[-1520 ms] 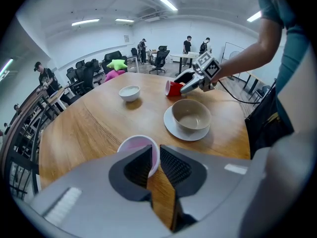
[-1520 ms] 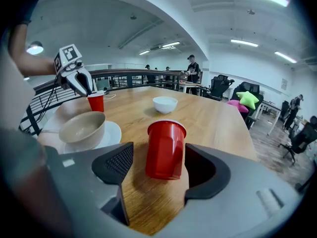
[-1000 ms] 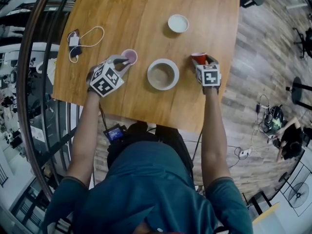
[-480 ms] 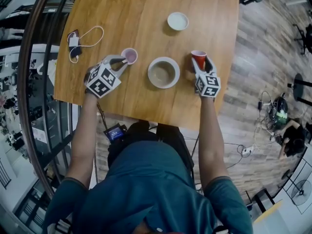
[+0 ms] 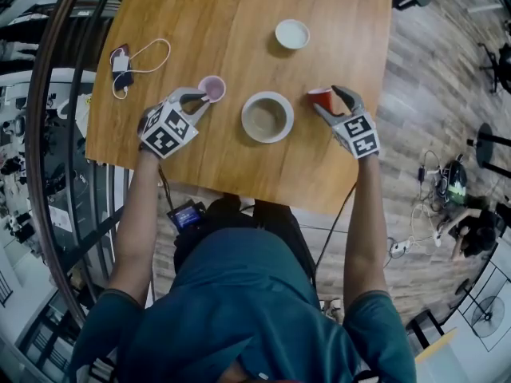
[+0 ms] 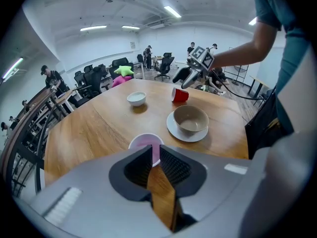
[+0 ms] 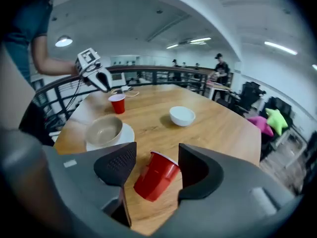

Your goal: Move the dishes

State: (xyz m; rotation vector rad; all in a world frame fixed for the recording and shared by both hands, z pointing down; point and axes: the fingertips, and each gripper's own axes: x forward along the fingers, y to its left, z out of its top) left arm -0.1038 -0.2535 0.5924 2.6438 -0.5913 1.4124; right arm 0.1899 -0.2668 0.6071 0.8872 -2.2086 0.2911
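Observation:
A red cup [image 5: 212, 88] stands on the wooden table [image 5: 239, 22] at the left, pale pink inside from above. My left gripper [image 5: 204, 96] is shut on its near rim [image 6: 147, 144], one pad inside and one outside. A second red cup [image 5: 321, 96] hangs tilted at the right, mouth toward the bowl. My right gripper [image 5: 326, 100] holds it with the jaws wide: the cup [image 7: 156, 175] sits slantwise between the pads, rim against the right one. A beige bowl [image 5: 266, 118] on a white saucer [image 5: 247, 132] lies between both grippers.
A small white bowl [image 5: 292, 33] sits further back on the table. A phone with a white cable [image 5: 121, 69] lies at the far left edge. The table's right edge [image 5: 382, 94] is close to my right gripper. A railing [image 5: 56, 134] runs along the left.
My right gripper has risen, rolled and shifted slightly right; its red cup went from upright to tilted. The left gripper and its cup have stayed put.

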